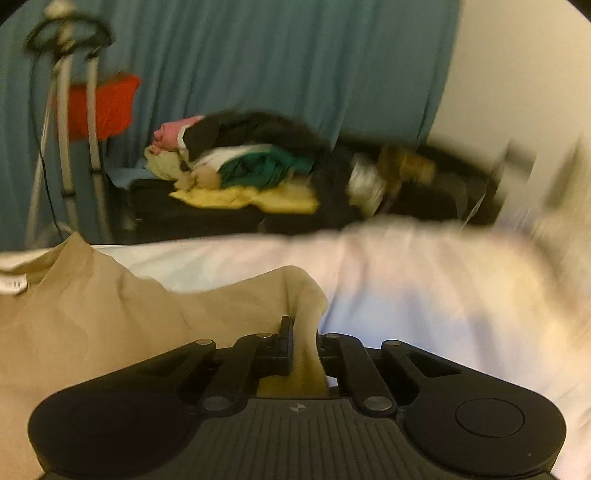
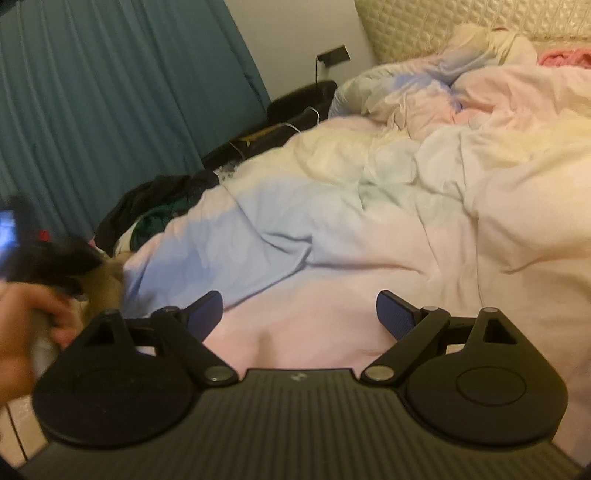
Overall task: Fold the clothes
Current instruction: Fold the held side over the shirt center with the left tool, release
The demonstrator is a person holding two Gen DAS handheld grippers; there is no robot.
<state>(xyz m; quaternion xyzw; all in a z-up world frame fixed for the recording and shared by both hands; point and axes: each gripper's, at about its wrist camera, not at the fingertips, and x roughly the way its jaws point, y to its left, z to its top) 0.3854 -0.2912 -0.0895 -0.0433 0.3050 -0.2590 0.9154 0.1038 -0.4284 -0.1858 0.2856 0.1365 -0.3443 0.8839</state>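
Left wrist view, far left of frame: a metal stand [image 1: 62, 122] leans against the teal curtain [image 1: 258, 55], with something red [image 1: 103, 107] behind it.

Lower left: the tan garment [image 1: 92, 314] lies on the bed's pale duvet [image 1: 424, 280], with a white label visible at the left edge. One fold of it rises to the centre bottom, where the left tool [image 1: 301, 343] is clamped shut on it, cloth bunched between the fingers. Judgement: gripping an edge or corner this way lets the cloth be lifted and carried over for a fold.

Centre, mid-height: a mixed pile of clothes [image 1: 251, 162] (pink, black, green, yellow) waits on a dark surface beyond the bed, likely still to be folded. Right of it the picture is heavily blurred; nothing there can be identified.

Right wrist view, left edge: a person's hand [image 2: 33, 317] holds a blurred dark device, probably the other tool; a bit of tan cloth shows beside it.

Centre bottom: the right tool [image 2: 299, 314] has its fingers spread wide with nothing between them, poised over bare pink duvet [image 2: 369, 229]. Judgement: it is free to take a second point on the garment.

Upper right: rumpled bedding against a quilted headboard [image 2: 424, 29].
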